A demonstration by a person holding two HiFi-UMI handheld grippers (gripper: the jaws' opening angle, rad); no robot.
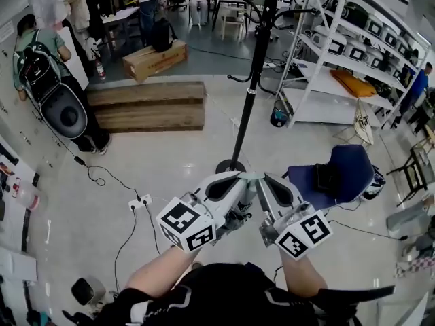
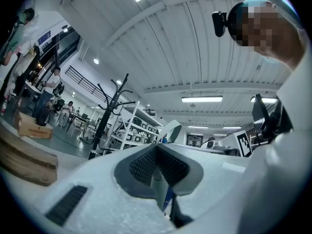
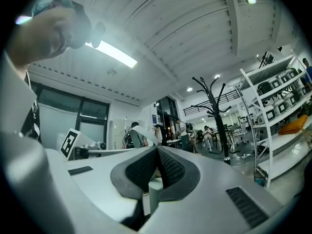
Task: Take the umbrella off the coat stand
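Observation:
The black coat stand (image 1: 252, 80) rises from a round base (image 1: 231, 166) on the pale floor straight ahead; it also shows as bare hooked branches in the left gripper view (image 2: 110, 110) and the right gripper view (image 3: 217, 115). I cannot pick out an umbrella on it. A small dark blue object (image 1: 280, 112) sits by the shelf foot to its right; I cannot tell what it is. My left gripper (image 1: 235, 177) and right gripper (image 1: 268, 178) are held close to my body, tips almost touching each other, short of the stand's base. Both are shut, with nothing between the pads (image 2: 146, 162) (image 3: 168, 167).
White shelving (image 1: 340, 53) with boxes stands to the right of the stand. A blue chair (image 1: 348, 175) with a black item is near right. Stacked wooden planks (image 1: 146, 105) and a cardboard box (image 1: 155, 60) lie at left. A power strip (image 1: 139, 201) and cables cross the floor. People stand at the back and left.

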